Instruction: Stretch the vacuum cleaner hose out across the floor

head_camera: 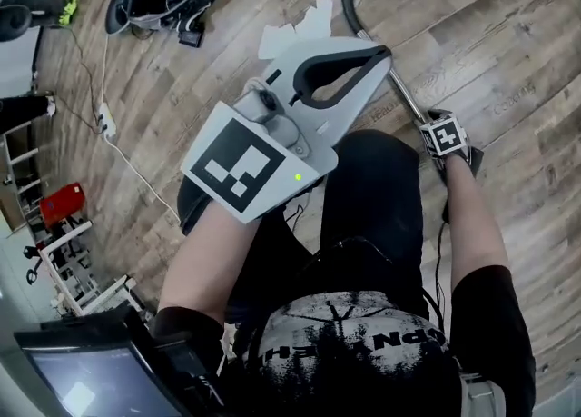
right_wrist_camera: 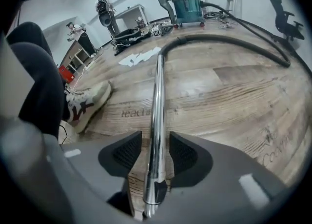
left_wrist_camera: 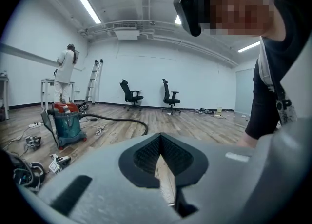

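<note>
Hose (right_wrist_camera: 219, 37): found curving over floor (right_wrist_camera: 234, 96) from vacuum (right_wrist_camera: 187, 6) to tube (right_wrist_camera: 157, 120), not straightened; judged task partly done, bend left to pull out; noted right gripper (right_wrist_camera: 155, 152) jaws wide apart either side of tube, not pinching it; left gripper (left_wrist_camera: 161, 157) closed, empty.

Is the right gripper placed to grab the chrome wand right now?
Probably yes. The chrome wand lies between the open jaws of the right gripper, not yet gripped, with nothing else in the gap; closing should catch it.
</note>
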{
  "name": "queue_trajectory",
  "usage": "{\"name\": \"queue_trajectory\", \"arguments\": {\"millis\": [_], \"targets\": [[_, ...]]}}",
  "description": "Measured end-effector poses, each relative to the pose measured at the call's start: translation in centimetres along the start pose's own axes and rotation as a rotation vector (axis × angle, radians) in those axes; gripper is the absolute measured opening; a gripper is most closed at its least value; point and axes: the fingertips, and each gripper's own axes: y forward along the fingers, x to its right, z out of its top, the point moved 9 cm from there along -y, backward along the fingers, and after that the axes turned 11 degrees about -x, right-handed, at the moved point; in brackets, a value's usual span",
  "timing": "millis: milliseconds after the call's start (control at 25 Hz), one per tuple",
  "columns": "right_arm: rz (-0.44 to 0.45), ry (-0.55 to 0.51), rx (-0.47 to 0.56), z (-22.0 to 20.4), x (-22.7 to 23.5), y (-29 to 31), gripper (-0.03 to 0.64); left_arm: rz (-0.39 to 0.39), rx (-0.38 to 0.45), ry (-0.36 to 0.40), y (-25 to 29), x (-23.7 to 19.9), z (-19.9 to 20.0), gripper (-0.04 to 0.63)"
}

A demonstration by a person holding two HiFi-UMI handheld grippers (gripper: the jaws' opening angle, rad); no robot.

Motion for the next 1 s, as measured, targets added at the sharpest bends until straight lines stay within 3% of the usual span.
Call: {"name": "queue_trajectory", "arguments": {"millis": [240, 480, 760, 1000], "targets": [[0.01, -0.009, -0.063, 0.1, 0.1, 3.5, 0.161, 0.084, -0.07, -0.07, -2.2, -0.1, -2.1, 0.001], [-0.071, -0.02, -0.121, 0.0, -0.4, 4.4, 0.183, 0.153, -0.101, -0.083, -4.1, -0.1, -3.1, 0.001], [-0.087, 0.001, -0.122, 0.0, -0.6, 4.2, 0.179, 0.165, -0.103, -0.116, -4.9, -0.5, -3.6, 0.002], [-0.056, 0.012, -0.202, 0.5, -0.5, 2.8, 0.175, 0.108, -0.157, -0.196, -4.0, -0.9, -6.2, 0.002]]}}
